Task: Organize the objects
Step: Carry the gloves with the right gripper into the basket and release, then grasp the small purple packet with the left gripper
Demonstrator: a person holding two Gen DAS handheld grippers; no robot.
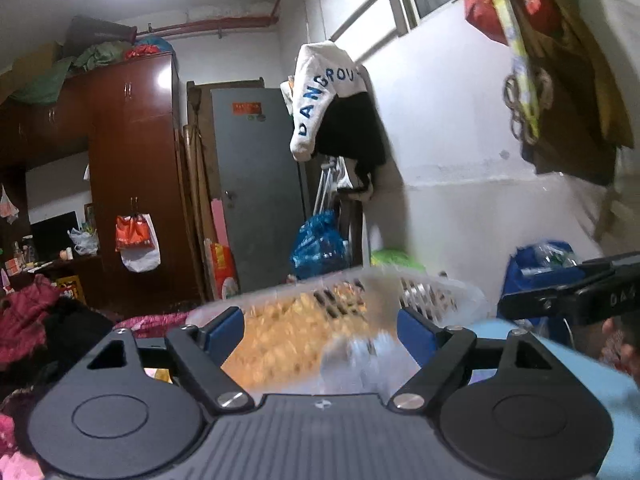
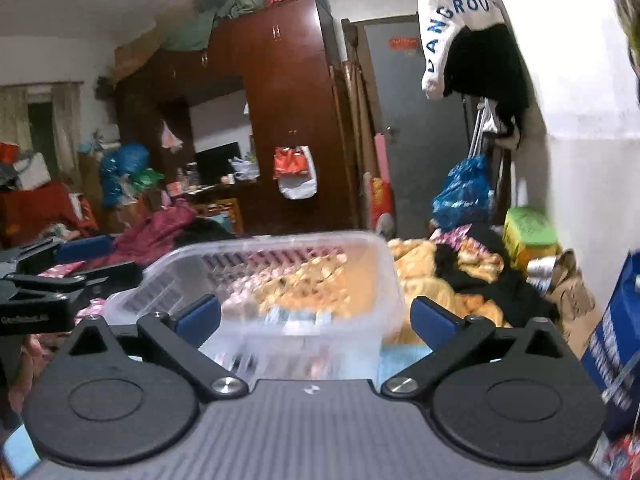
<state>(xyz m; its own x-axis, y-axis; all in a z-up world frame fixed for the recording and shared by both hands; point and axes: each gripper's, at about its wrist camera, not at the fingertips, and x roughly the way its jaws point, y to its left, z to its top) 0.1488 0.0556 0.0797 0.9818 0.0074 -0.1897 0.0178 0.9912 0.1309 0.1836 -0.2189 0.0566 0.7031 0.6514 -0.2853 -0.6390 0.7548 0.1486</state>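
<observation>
Clear plastic basket [image 2: 280, 280] between right gripper's [image 2: 316, 318] spread fingers [image 2: 199, 312]

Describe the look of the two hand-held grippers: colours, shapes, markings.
The left hand-held gripper and the right hand-held gripper look alike: black angular linkage arms with silver screws, blue pads on the fingers, round black discs on each side, and a grey ribbed body.
</observation>
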